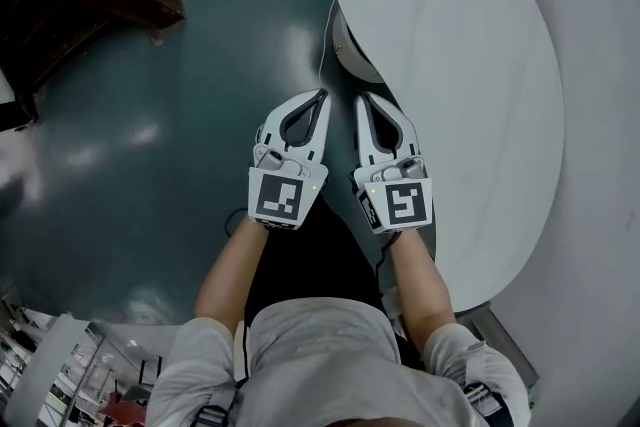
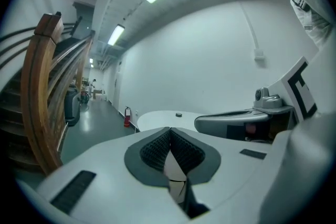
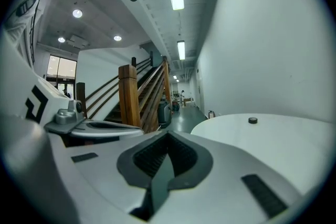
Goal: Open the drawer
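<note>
Two grippers hung side by side in the head view, the left gripper (image 1: pixel 322 98) over the dark floor (image 1: pixel 180 85) and the right gripper (image 1: pixel 362 101) just beside the edge of the white desk (image 1: pixel 480 135). Each gripper's own view showed its jaws clenched together with nothing between them. Only the left gripper view caught a red fire extinguisher (image 2: pixel 126 116) by the wall. The right gripper view showed a wooden stair post (image 3: pixel 129 97) and a small dark disc (image 3: pixel 252 120) on the desk. No view told where the drawer was.
</note>
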`<state>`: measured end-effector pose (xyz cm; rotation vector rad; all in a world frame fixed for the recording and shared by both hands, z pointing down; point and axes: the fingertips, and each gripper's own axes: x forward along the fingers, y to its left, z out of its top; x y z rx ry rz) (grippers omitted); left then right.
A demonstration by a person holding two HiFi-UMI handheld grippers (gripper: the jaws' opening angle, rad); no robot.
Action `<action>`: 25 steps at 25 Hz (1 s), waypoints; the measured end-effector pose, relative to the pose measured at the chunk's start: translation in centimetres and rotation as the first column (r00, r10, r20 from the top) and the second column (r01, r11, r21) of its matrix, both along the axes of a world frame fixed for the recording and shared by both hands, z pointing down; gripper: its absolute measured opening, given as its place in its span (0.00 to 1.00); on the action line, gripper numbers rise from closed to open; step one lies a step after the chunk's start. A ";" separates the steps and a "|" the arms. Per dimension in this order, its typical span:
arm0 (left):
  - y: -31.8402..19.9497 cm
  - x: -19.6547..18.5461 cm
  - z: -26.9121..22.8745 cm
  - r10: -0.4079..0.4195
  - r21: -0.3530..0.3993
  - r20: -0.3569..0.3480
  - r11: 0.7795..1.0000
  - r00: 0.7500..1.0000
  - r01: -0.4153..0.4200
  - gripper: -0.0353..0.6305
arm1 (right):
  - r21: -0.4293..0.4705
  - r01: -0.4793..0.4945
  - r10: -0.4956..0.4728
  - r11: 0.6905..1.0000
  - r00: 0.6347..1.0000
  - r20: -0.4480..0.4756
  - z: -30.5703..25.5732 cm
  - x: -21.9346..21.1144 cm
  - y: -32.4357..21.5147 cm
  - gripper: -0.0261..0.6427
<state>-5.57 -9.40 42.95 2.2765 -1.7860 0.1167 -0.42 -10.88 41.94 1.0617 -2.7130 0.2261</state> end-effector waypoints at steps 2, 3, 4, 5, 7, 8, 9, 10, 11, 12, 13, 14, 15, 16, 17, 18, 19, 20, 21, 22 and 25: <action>-0.3 -0.4 1.7 0.004 -0.005 -0.007 1.000 1.000 -0.005 0.06 | -0.004 -0.002 0.002 1.000 1.000 -0.012 1.4 0.0 -0.1 0.06; -0.5 -0.5 2.7 0.002 -0.009 -0.016 1.000 1.000 -0.002 0.06 | -0.007 0.001 -0.001 1.000 1.000 -0.024 2.2 0.1 -0.2 0.06; -0.7 -0.5 3.7 0.000 -0.015 -0.025 1.000 1.000 0.000 0.06 | -0.012 0.002 -0.003 1.000 0.999 -0.035 3.0 0.2 -0.2 0.06; -1.0 -0.5 4.8 0.000 -0.022 -0.031 1.000 1.000 -0.001 0.06 | -0.020 0.001 -0.002 1.000 0.999 -0.040 3.8 0.3 -0.3 0.06; -1.7 -0.4 6.8 0.013 -0.031 -0.030 0.999 0.999 -0.013 0.06 | -0.035 -0.012 0.011 0.999 0.999 -0.032 5.1 0.4 -0.8 0.06; -1.9 -0.5 7.7 0.020 -0.038 -0.029 0.999 0.999 -0.021 0.06 | -0.039 -0.020 0.019 0.999 0.999 -0.028 5.7 0.2 -1.0 0.06; -2.0 -0.6 8.5 0.025 -0.045 -0.032 0.999 0.999 -0.026 0.06 | -0.041 -0.027 0.026 0.999 0.999 -0.028 6.2 0.0 -1.0 0.06; -1.9 -0.8 9.3 0.029 -0.053 -0.038 0.998 0.999 -0.031 0.06 | -0.041 -0.031 0.029 0.999 0.999 -0.032 6.7 -0.3 -0.9 0.06; -1.8 -1.0 10.0 0.034 -0.059 -0.049 0.998 0.998 -0.037 0.06 | -0.043 -0.031 0.030 0.999 0.999 -0.037 7.2 -0.7 -0.7 0.06; -1.7 -1.2 10.6 0.039 -0.067 -0.063 0.997 0.997 -0.044 0.06 | -0.045 -0.030 0.029 0.999 0.999 -0.042 7.6 -1.0 -0.5 0.06; -1.7 -1.5 11.3 0.043 -0.075 -0.080 0.996 0.996 -0.049 0.06 | -0.048 -0.029 0.027 0.998 0.999 -0.046 8.0 -1.2 -0.4 0.06; -1.9 -1.7 12.0 0.045 -0.085 -0.094 0.995 0.995 -0.053 0.06 | -0.050 -0.029 0.027 0.998 0.998 -0.049 8.3 -1.4 -0.3 0.06; -2.1 -1.9 12.7 0.047 -0.094 -0.104 0.994 0.994 -0.056 0.06 | -0.050 -0.030 0.027 0.998 0.998 -0.051 8.5 -1.5 -0.3 0.06; -2.4 -2.1 13.3 0.048 -0.099 -0.109 0.993 0.993 -0.058 0.06 | -0.049 -0.031 0.028 0.998 0.998 -0.054 8.8 -1.5 -0.3 0.06; -2.6 -2.2 13.8 0.049 -0.101 -0.111 0.993 0.993 -0.060 0.06 | -0.049 -0.032 0.030 0.998 0.998 -0.057 9.2 -1.5 -0.2 0.06; -2.7 -2.2 14.3 0.051 -0.102 -0.111 0.993 0.992 -0.063 0.06 | -0.051 -0.036 0.032 0.998 0.998 -0.061 9.7 -1.4 -0.1 0.06; -2.8 -2.0 14.8 0.058 -0.104 -0.111 0.992 0.992 -0.070 0.06 | -0.057 -0.043 0.039 0.997 0.997 -0.064 10.3 -1.2 -0.1 0.06; -2.9 -1.7 15.3 0.070 -0.106 -0.111 0.991 0.991 -0.082 0.06 | -0.063 -0.054 0.050 0.997 0.997 -0.067 11.0 -1.0 0.0 0.06; -3.0 -1.3 15.9 0.086 -0.108 -0.109 0.989 0.990 -0.098 0.06 | -0.068 -0.068 0.063 0.995 0.996 -0.067 11.6 -0.8 0.0 0.06; -3.2 -1.1 16.5 0.103 -0.111 -0.105 0.987 0.989 -0.115 0.06 | -0.072 -0.080 0.075 0.994 0.995 -0.064 12.0 -0.8 -0.1 0.06; -4.5 -1.0 18.4 0.143 -0.118 -0.106 0.981 0.984 -0.155 0.06 | -0.083 -0.100 0.097 0.992 0.995 -0.038 13.2 -1.6 -0.5 0.06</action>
